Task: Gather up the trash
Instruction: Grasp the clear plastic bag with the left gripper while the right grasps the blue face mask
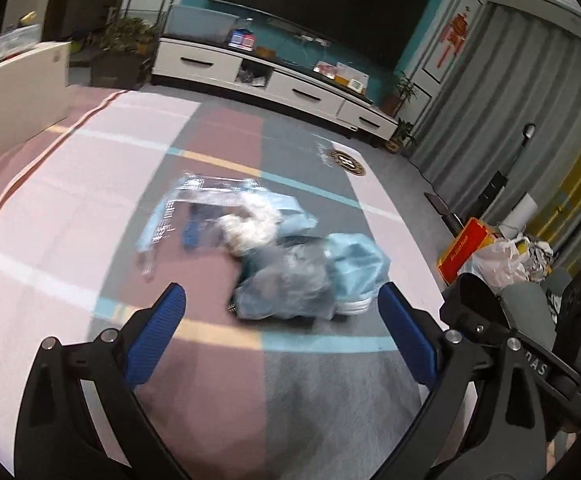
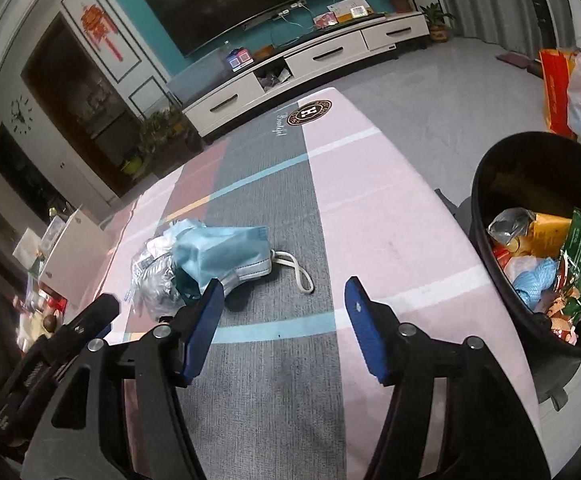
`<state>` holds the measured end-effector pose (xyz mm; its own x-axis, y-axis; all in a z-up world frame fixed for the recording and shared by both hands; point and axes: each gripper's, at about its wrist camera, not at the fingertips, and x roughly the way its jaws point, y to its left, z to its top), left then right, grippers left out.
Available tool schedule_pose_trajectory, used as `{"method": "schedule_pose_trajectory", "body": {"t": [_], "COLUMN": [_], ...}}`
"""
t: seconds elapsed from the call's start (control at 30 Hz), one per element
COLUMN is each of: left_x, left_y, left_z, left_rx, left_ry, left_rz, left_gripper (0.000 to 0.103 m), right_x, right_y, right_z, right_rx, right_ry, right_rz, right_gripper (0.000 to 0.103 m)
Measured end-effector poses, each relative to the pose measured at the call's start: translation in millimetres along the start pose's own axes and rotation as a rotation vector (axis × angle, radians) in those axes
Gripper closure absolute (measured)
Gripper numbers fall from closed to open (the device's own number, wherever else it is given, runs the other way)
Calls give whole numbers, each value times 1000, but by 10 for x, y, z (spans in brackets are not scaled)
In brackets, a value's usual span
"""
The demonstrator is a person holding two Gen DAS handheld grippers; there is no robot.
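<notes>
A heap of trash lies on the striped cloth-covered table (image 1: 90, 208): a blue face mask (image 2: 226, 252) with a white ear loop, crumpled clear plastic wrappers (image 2: 154, 276) and white tissue (image 1: 250, 224). In the left wrist view the heap (image 1: 290, 280) is blurred, just ahead of my open, empty left gripper (image 1: 282, 304). My right gripper (image 2: 286, 300) is open and empty, with its left finger close to the mask. A black trash bin (image 2: 486, 184) holding several wrappers stands off the table's right edge.
A white TV cabinet (image 2: 322, 64) and a large dark TV (image 1: 318, 4) stand against the far wall. A red box (image 1: 466, 248) and a plastic bag (image 1: 498, 256) sit on the floor beyond the bin. A white cabinet (image 1: 14, 96) stands to the left.
</notes>
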<state>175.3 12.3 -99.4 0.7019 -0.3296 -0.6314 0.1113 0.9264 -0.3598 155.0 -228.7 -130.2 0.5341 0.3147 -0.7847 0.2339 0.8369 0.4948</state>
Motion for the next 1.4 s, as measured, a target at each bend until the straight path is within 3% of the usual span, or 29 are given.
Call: {"method": "schedule_pose_trajectory", "body": {"t": [0.1, 0.2, 0.27, 0.43, 0.7, 0.77, 0.87, 0.97, 1.07, 1.23, 1.27, 1.3, 1.33, 1.4], "left_x": [130, 248, 294, 304, -157, -310, -410, -353, -261, -279, -281, -280, -274, -248], "left_y": [-70, -61, -56, -9, 13, 49, 85, 102, 156, 192, 205, 224, 237, 254], "left_z": [-13, -8, -4, -11, -64, -75, -96, -150, -201, -231, -240, -254, -266, -261], "left_rx": [17, 4, 9, 3, 6, 16, 43, 65, 33, 44, 45, 43, 40, 34], "left_ry": [0, 10, 12, 23, 38, 22, 73, 105, 163, 174, 179, 184, 191, 198], "left_rz": [13, 22, 31, 6, -63, -40, -67, -30, -47, -47, -44, -38, -37, -43], "left_gripper": [8, 17, 33, 60, 65, 65, 64, 63, 63, 62, 62, 62, 62, 62], "right_x": [-6, 3, 21, 97, 169, 175, 202, 210, 203, 426, 466, 497, 519, 547], "right_y": [-32, -47, -49, -2, 131, 162, 255, 376, 526, 631, 626, 629, 642, 687], "right_z": [15, 17, 16, 7, -14, -24, -68, -150, -217, -321, -319, -319, -322, -328], "right_rx": [10, 14, 14, 6, -44, -52, -70, -72, -124, -175, -168, -160, -159, -166], "right_ry": [-1, 0, 5, 16, 36, 46, 91, 133, 131, 175, 183, 189, 194, 199], "right_rz": [0, 0, 0, 0, 14, 36, 99, 190, 190, 130, 144, 165, 180, 198], "right_gripper": [41, 41, 41, 41, 41, 41, 41, 40, 39, 40, 42, 51, 67, 83]}}
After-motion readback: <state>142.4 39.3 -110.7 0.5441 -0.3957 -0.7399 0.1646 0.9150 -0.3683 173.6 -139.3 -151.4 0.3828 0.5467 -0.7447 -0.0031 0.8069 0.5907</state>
